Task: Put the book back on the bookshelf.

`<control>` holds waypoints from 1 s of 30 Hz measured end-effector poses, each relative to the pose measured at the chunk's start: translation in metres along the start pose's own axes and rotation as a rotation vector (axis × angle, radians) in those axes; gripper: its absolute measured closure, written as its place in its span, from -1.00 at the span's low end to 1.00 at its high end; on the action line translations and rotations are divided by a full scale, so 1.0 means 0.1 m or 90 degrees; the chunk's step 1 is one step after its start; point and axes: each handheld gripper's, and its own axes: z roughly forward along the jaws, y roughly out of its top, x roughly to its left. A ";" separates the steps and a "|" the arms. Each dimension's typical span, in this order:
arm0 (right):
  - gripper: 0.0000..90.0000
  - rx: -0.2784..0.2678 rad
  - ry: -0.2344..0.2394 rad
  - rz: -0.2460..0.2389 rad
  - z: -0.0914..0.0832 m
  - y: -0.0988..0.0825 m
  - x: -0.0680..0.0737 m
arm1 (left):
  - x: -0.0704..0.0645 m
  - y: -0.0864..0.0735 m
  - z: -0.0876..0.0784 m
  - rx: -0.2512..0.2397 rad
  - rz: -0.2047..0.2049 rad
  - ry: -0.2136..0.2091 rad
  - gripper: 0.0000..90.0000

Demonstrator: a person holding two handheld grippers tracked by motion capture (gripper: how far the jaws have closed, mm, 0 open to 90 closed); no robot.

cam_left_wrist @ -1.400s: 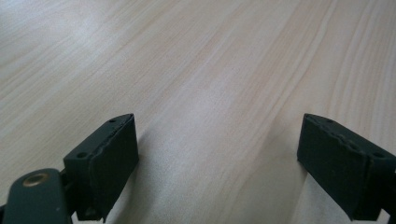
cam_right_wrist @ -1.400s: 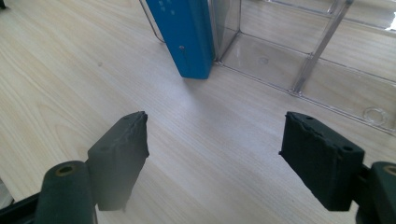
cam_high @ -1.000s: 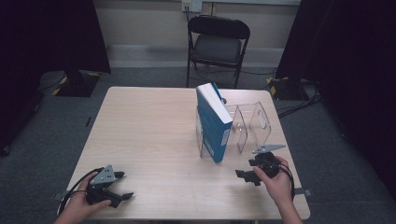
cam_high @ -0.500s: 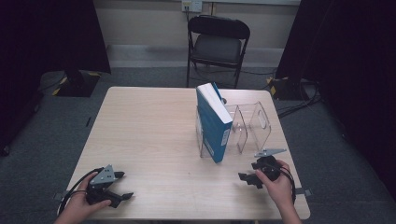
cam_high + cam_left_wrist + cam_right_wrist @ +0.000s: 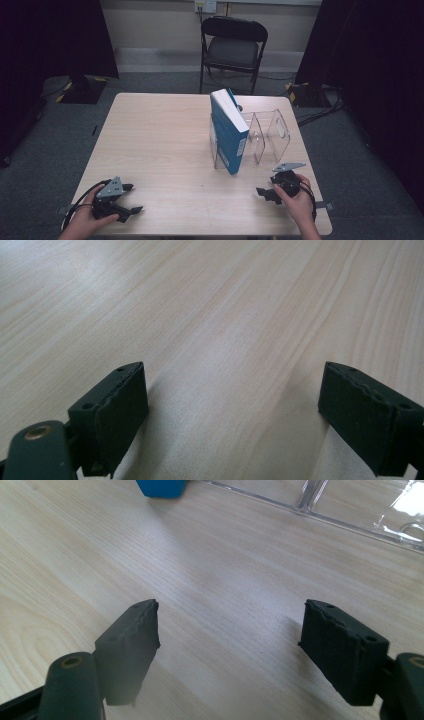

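Right tool [image 5: 265, 193]: jaws spread wide, nothing between them, resting low at the near right edge of the worktop [image 5: 160, 150]. In the right gripper view its pads [image 5: 131, 645] frame bare wood, with the blue book's [image 5: 162, 487] lower corner ahead.

Left tool [image 5: 131, 198]: likewise released and empty, parked at the near left corner, well apart from everything.

Blue book [image 5: 228, 131]: upright, leaning slightly, at the left end of the clear acrylic rack [image 5: 272, 135], right of centre.

Handling note: likely next step is a reach for the book; approach from the spine side, jaws across its thickness, and steady the light rack so it does not slide.

Obstructions: rack dividers close beside the book. Folding chair [image 5: 234, 47] beyond the worktop, not in the way.
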 end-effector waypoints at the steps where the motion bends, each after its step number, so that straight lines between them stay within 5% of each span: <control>1: -0.49 0.000 -0.002 -0.003 0.01 -0.01 0.00 | 0.00 0.00 0.00 0.000 0.000 -0.001 -0.73; 13: -0.60 -0.019 -0.044 -0.064 0.09 -0.11 0.04 | -0.01 0.00 0.00 -0.002 -0.008 -0.003 -0.73; 21: -0.71 -0.096 -0.033 -0.068 0.16 -0.20 0.02 | -0.01 0.00 0.00 0.003 -0.008 -0.004 -0.73; 30: -0.72 -0.097 -0.034 -0.068 0.16 -0.20 0.02 | -0.01 0.00 0.00 0.005 -0.007 -0.005 -0.73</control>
